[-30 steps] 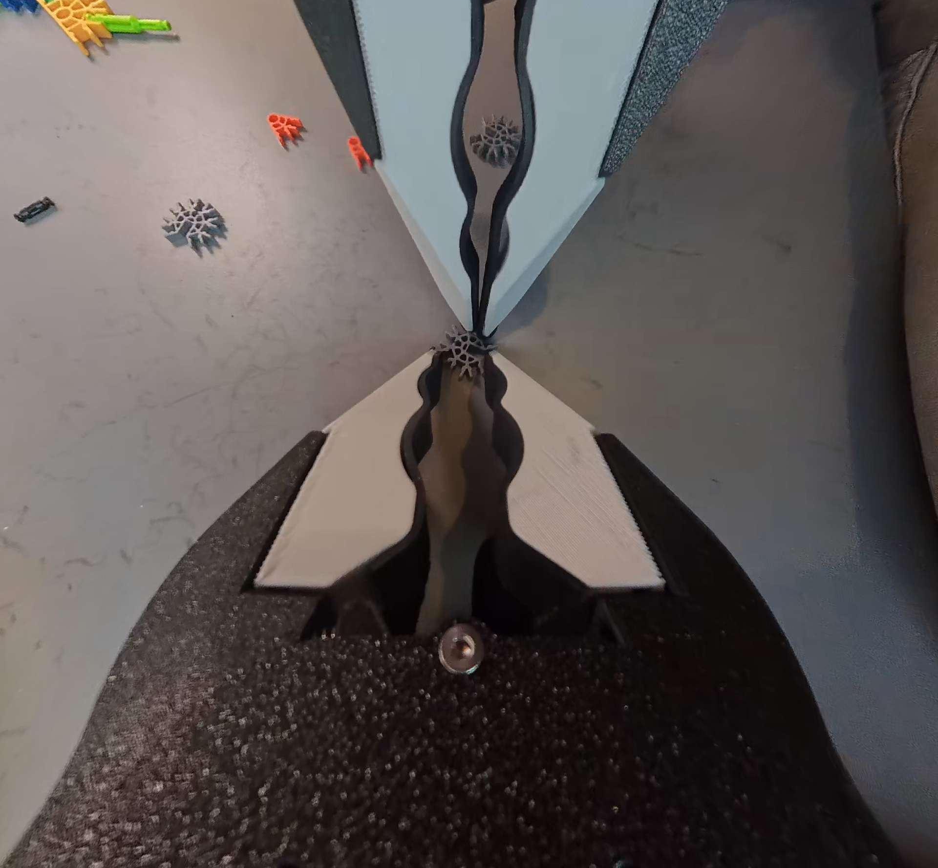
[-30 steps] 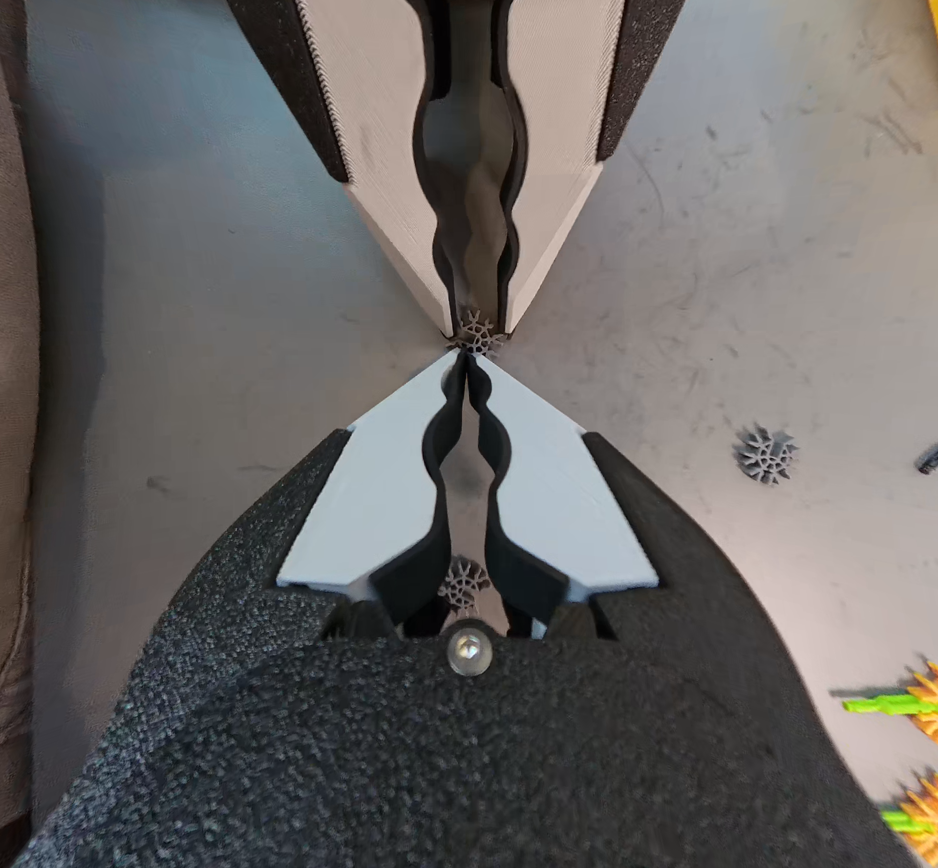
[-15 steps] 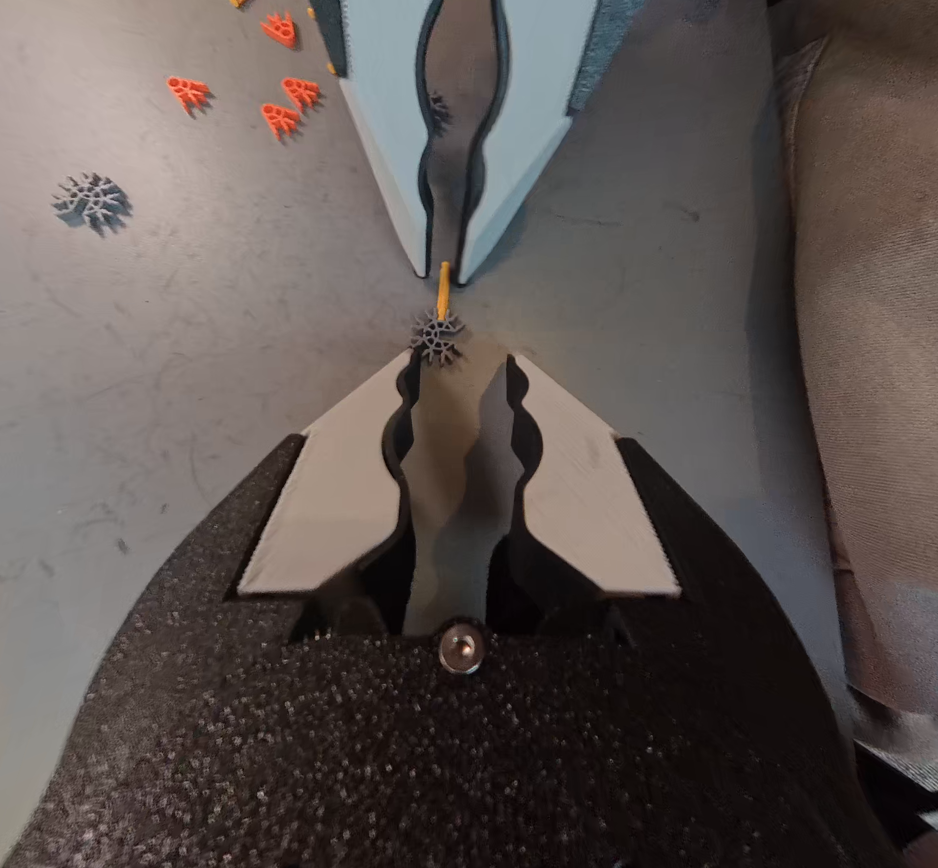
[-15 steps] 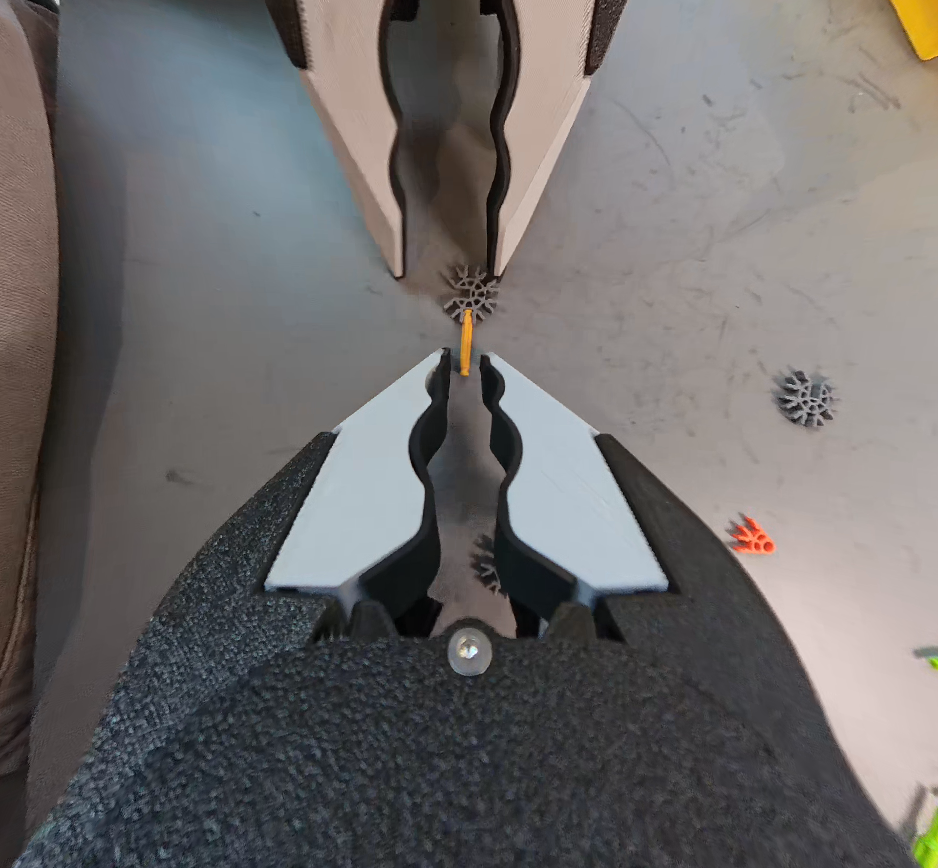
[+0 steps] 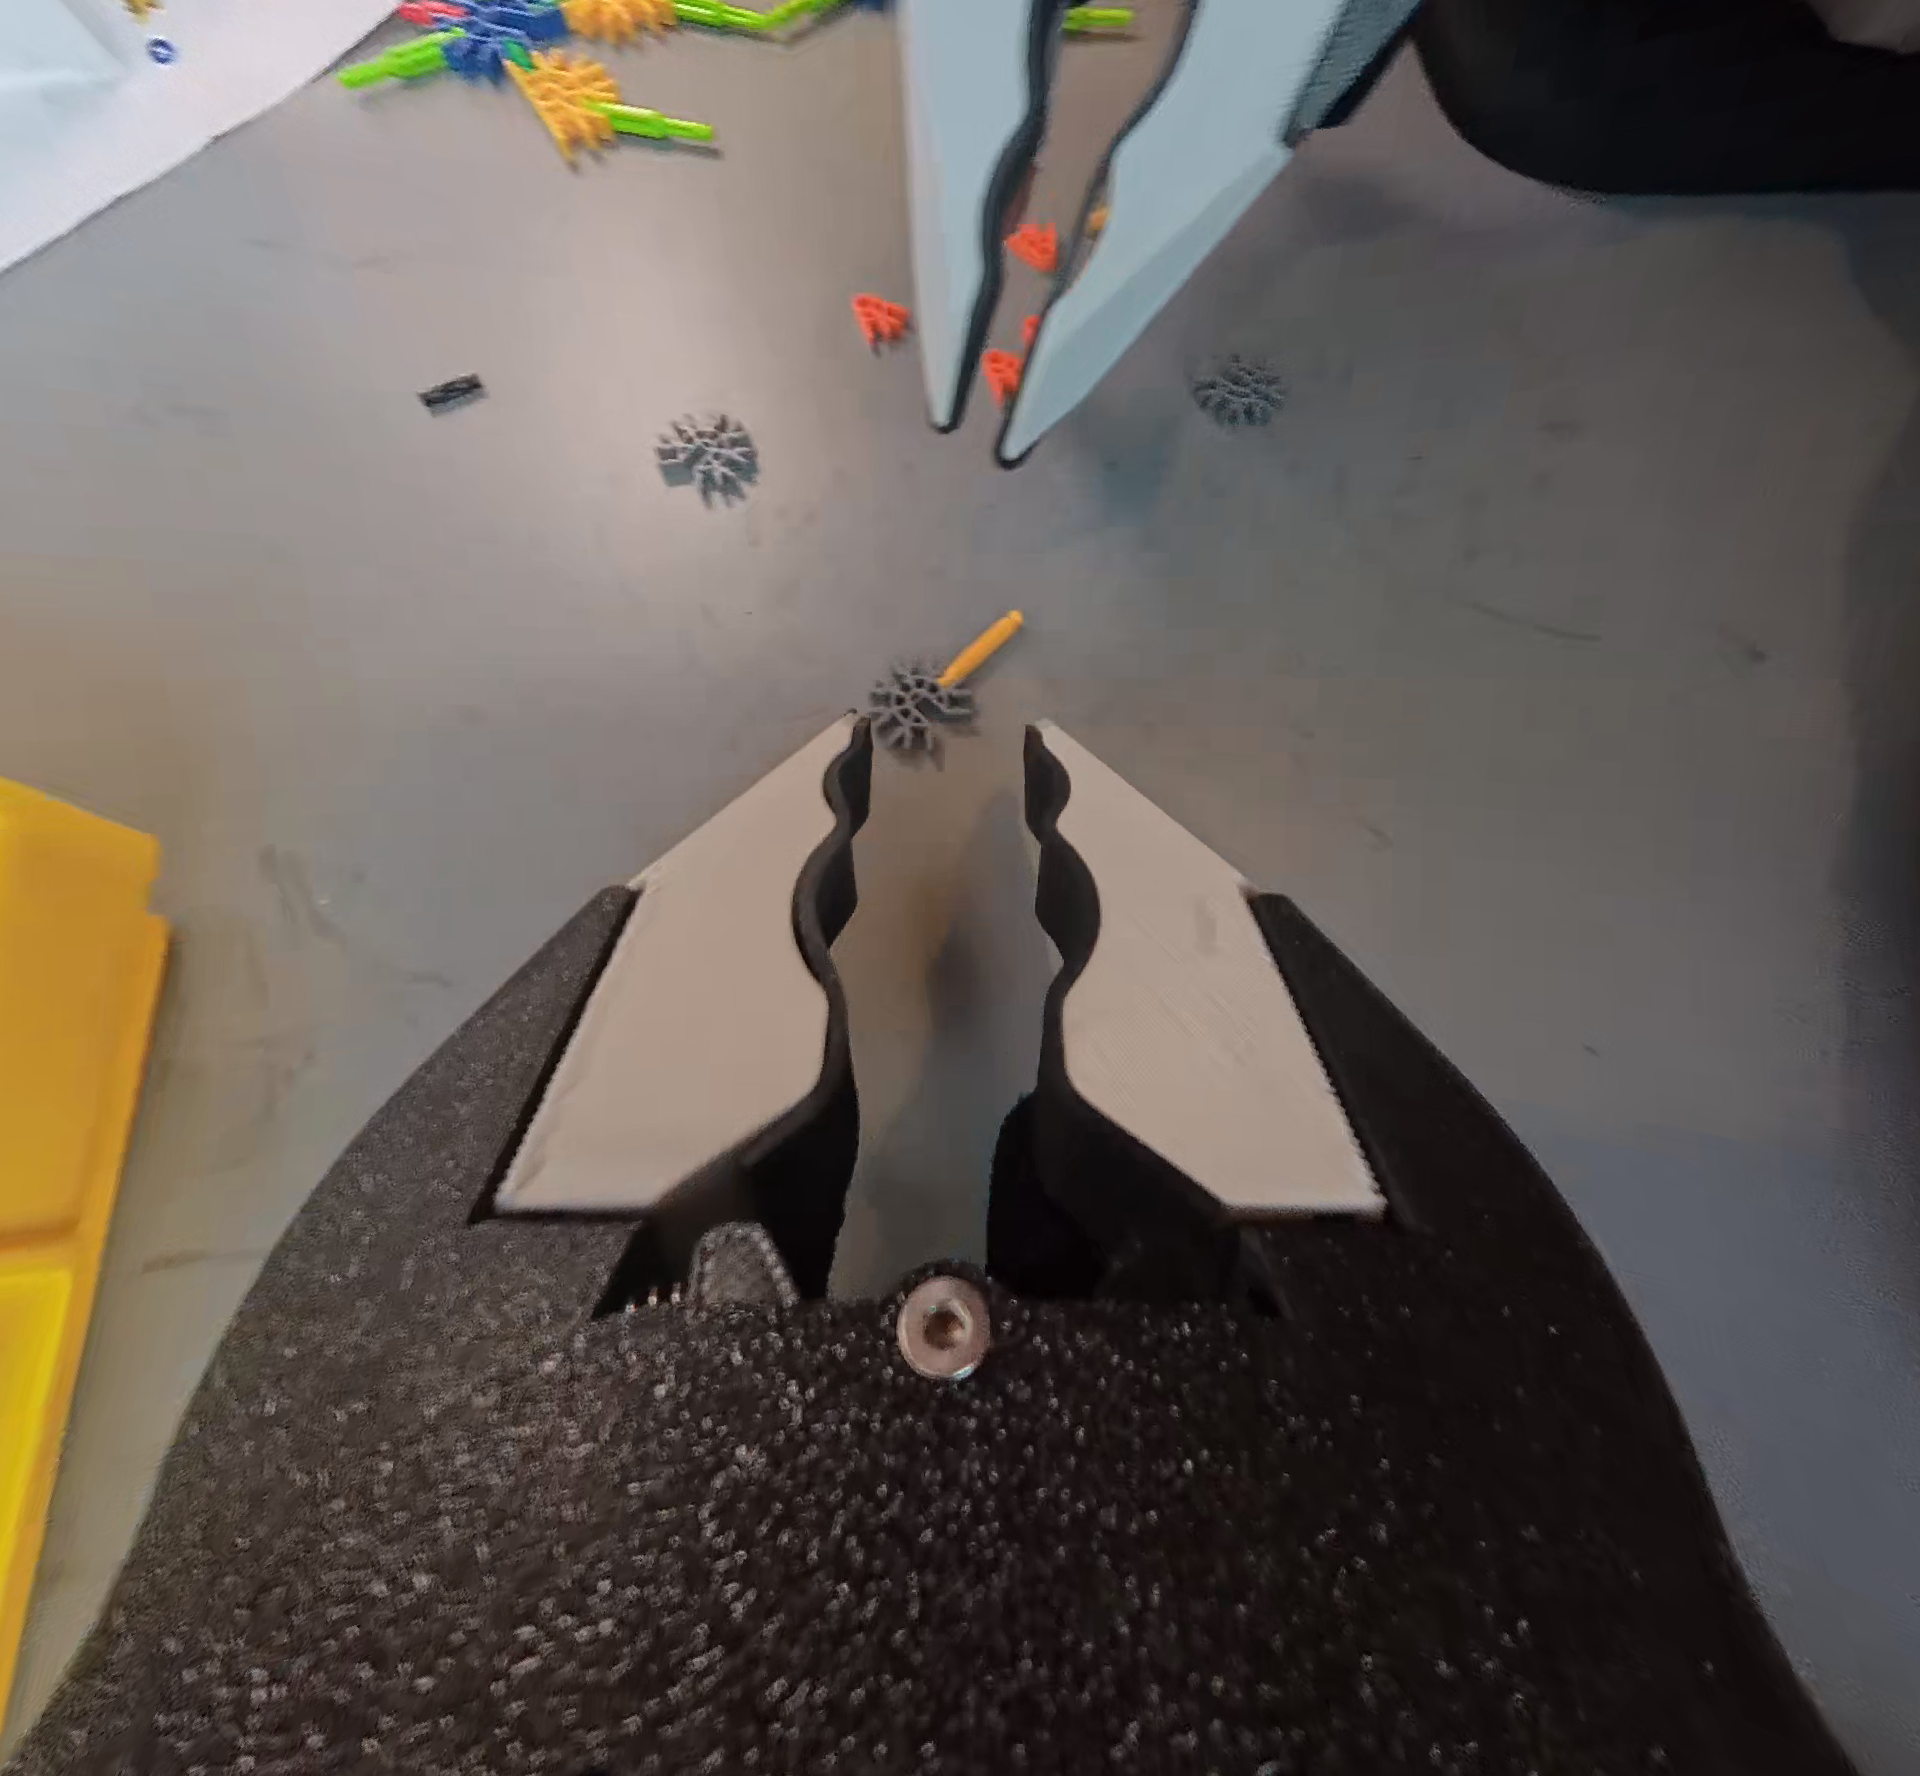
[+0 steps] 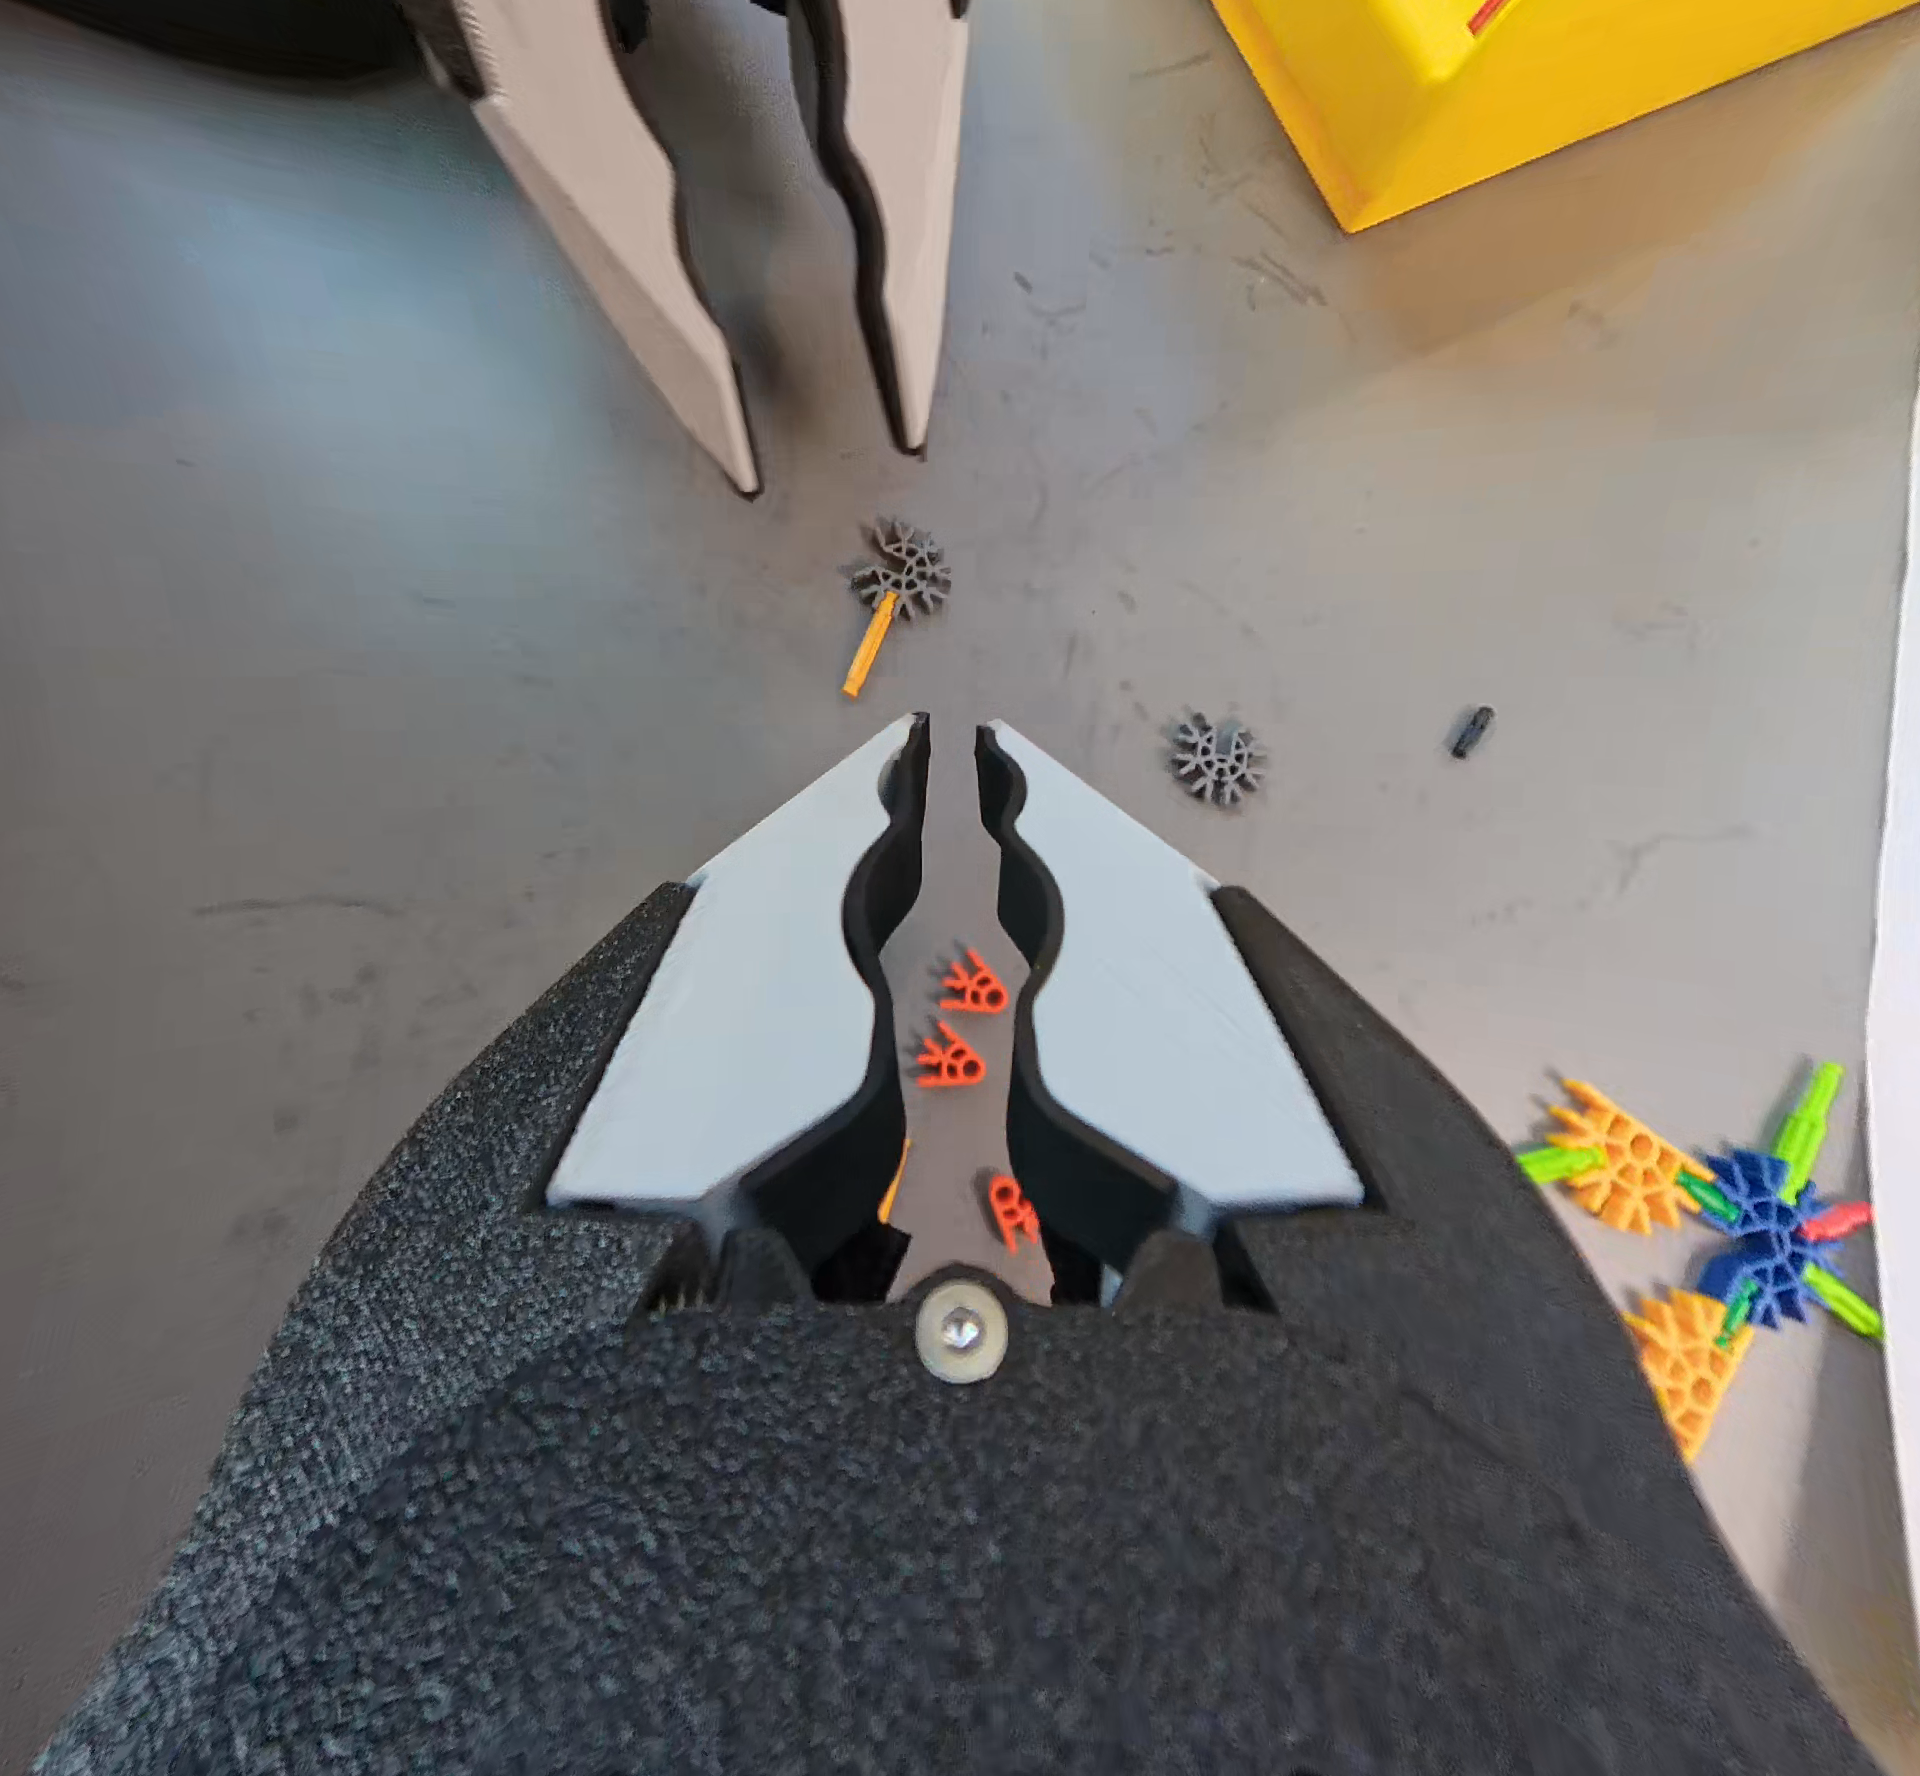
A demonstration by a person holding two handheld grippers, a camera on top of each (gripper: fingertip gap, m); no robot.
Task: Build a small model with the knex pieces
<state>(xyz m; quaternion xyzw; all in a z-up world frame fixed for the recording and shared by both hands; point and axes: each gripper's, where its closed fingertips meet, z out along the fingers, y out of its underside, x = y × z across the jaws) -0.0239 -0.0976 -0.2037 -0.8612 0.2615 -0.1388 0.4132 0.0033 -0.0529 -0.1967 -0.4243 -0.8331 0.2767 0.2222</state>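
– Jaws on the left gripper (image 5: 943, 727) are standing well apart and gripping nothing, right?

– Right. They are hovering just short of the grey snowflake connector (image 5: 920, 703), which is lying flat on the desk (image 5: 1455, 687), well away from any desk edge that is showing. The connector is sitting nearer the left-hand fingertip (image 5: 854, 739) than the other.

– And the orange rod (image 5: 982, 651)?

– It is sticking out of the connector's rim and pointing toward the right gripper (image 6: 951, 724). That gripper's jaws are showing only a narrow gap at the tips, and they are carrying nothing either. Its tips are hanging just beyond the rod's free end, not touching it.

– How is that little pair looking for handling?

– Awkward, I am judging. It is thin and lying low, so any pinch is needing fingertips right down at the desk surface. The rod is making it lopsided, so a push on one side is likely turning it.

– What else is lying about?

– Another grey connector (image 6: 1216, 760) and a small black piece (image 6: 1470, 731) are lying farther toward the desk side where the white sheet (image 5: 156, 64) is resting. Orange-red connectors (image 6: 971, 988) are showing under the right gripper. A coloured assembly (image 6: 1714, 1207) of blue, orange and green parts is sitting beside the sheet, and a yellow tray (image 6: 1403, 116) is standing toward the opposite side, well clear of both grippers.
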